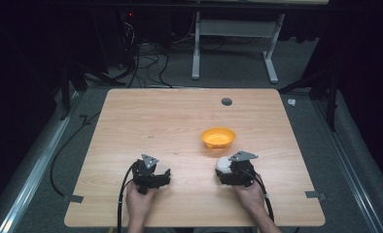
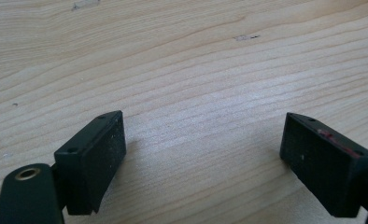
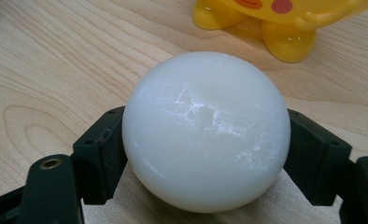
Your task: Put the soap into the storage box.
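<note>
Clamping the slick white ball [image 3: 205,130], the right gripper [image 3: 205,154] may lose it short of the yellow bowl [image 1: 218,137]; left gripper [image 2: 203,154] gapes idle

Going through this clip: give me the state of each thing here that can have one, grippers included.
Left gripper: open, nothing between its jaws, over bare table.
Right gripper: shut on the white ball.
White ball: held between the right jaws, just short of the bowl.
Yellow bowl: upright on the table, looks empty.

Nothing readable anywhere tbh, no text, labels, brands or numbers on anything in these shots.
</note>
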